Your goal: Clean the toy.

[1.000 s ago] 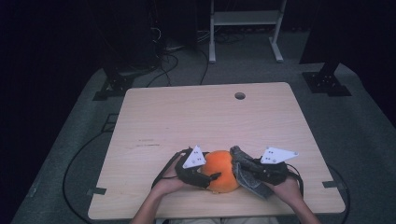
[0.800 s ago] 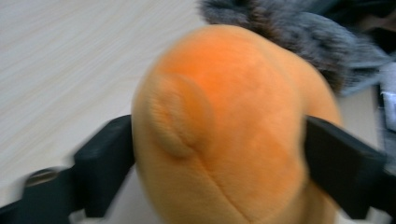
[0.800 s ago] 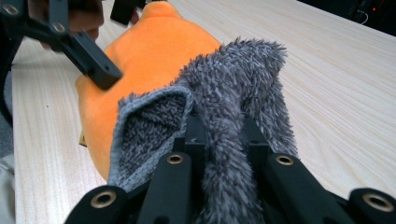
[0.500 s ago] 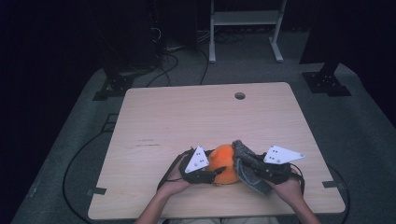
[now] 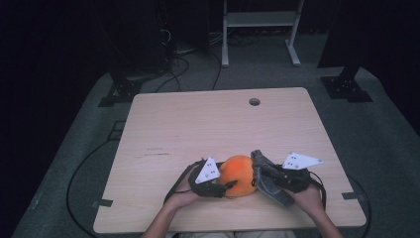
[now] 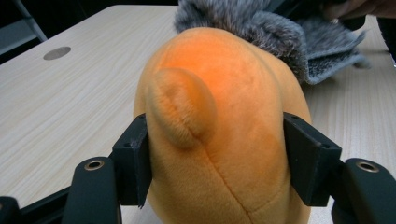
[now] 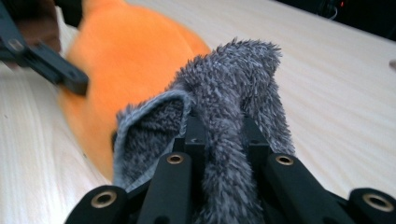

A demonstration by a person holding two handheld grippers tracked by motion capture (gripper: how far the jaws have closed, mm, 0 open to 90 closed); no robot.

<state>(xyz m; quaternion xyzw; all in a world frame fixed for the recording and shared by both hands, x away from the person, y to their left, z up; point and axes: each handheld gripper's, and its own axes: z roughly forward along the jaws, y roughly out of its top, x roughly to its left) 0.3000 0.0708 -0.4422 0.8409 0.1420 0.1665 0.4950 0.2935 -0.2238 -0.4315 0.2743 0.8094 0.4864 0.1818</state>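
From above, my left claw (image 5: 229,186) sits against the near left side of the round orange plush toy (image 5: 238,174), which rests on the pale wooden worktop (image 5: 198,124) close to its near edge. My right claw (image 5: 258,168) comes in from the other side with the shaggy grey fabric piece (image 5: 267,181) bunched in it, touching the toy's right flank.

Along my left claw (image 6: 217,163), the jaws have just been closing and then eased out a little; the pads press both sides of the orange toy (image 6: 219,121), whose small rounded ear stands between them. The grey fabric (image 6: 280,28) lies behind it.

Along my right claw (image 7: 224,140), the jaws are clamped tight on a fold of grey fabric (image 7: 229,88), with the orange toy (image 7: 126,56) just beyond.
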